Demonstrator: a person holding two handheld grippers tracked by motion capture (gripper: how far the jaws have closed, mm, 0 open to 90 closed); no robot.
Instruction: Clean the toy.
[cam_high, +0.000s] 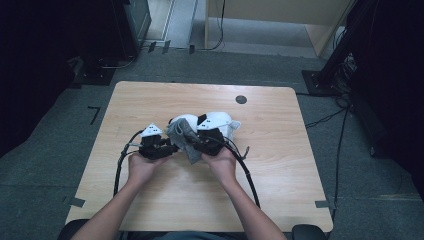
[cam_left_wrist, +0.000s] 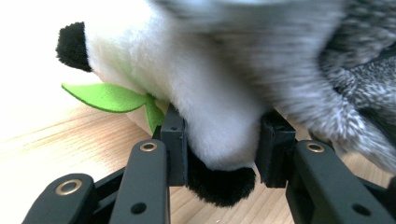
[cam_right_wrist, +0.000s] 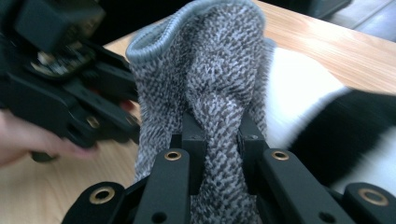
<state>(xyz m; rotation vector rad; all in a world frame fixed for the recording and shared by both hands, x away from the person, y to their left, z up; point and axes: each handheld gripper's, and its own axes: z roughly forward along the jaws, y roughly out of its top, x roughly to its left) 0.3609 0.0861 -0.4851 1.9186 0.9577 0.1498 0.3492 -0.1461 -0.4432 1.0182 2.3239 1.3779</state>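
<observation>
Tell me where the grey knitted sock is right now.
In the high view the grey knitted sock hangs at the table's middle, pinched in the right gripper, draped against the white-and-black plush panda, just right of the left gripper.

Light wooden table (cam_high: 280, 165) on grey carpet (cam_high: 45, 170) — dark equipment at both sides, pale cabinet (cam_high: 280, 12) behind.

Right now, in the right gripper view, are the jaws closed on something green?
No, the right gripper pinches a grey knitted sock between its jaws.
</observation>
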